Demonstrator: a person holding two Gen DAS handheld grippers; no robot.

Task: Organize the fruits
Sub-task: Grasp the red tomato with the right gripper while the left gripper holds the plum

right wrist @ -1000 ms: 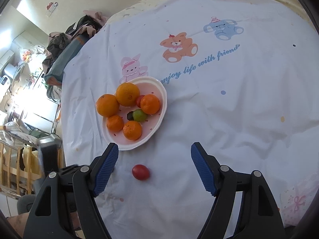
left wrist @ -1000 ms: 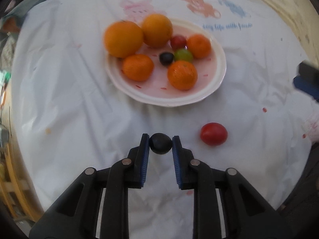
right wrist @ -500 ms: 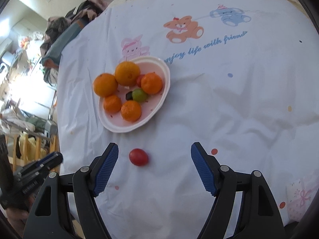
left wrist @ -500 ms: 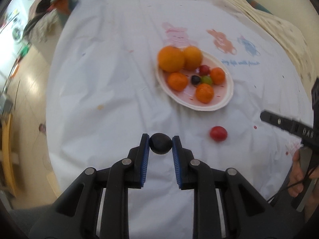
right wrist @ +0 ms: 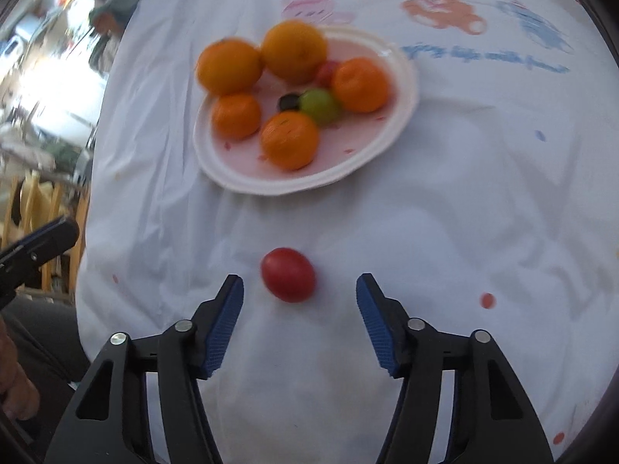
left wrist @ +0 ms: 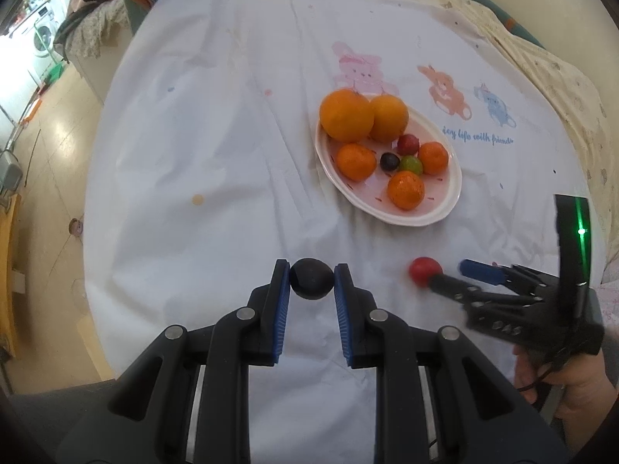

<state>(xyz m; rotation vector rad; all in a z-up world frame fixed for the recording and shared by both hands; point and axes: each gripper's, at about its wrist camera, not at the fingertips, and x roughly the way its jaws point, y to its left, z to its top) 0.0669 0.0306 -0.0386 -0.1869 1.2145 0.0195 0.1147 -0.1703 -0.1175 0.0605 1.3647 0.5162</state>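
The left gripper (left wrist: 312, 279) is clamped on a small dark round fruit (left wrist: 312, 279), its blue pads pressing both sides, and holds it above the white tablecloth (left wrist: 216, 147) that covers the tabletop.

The right gripper (right wrist: 300, 290) has its jaws partly open; they have just been closing. A small red tomato (right wrist: 288, 274) lies on the cloth between the fingertips, nearer the left-hand pad, and neither pad touches it. In the left wrist view the same tomato (left wrist: 424, 270) lies at the tips of the right gripper (left wrist: 450, 276), near the tabletop's right edge, and a hand (left wrist: 568, 379) grips that tool's handle at the lower right.

A pale pink oval plate (left wrist: 437, 216) sits on the cloth toward the far side of the tabletop, well apart from the tomato and just below the printed cartoon animals (left wrist: 448, 89). On it lie two large oranges (left wrist: 346, 116) touching each other at the far end, three smaller tangerines (left wrist: 356, 162) spread around them, and in the middle a cluster of a dark grape (left wrist: 389, 161), a green one (left wrist: 411, 164) and a reddish one (left wrist: 407, 144), all close together.

Beyond the tabletop's left edge the floor (left wrist: 58, 178) shows. A heap of clothing (left wrist: 100, 23) and a washing machine (left wrist: 40, 40) stand farther back.
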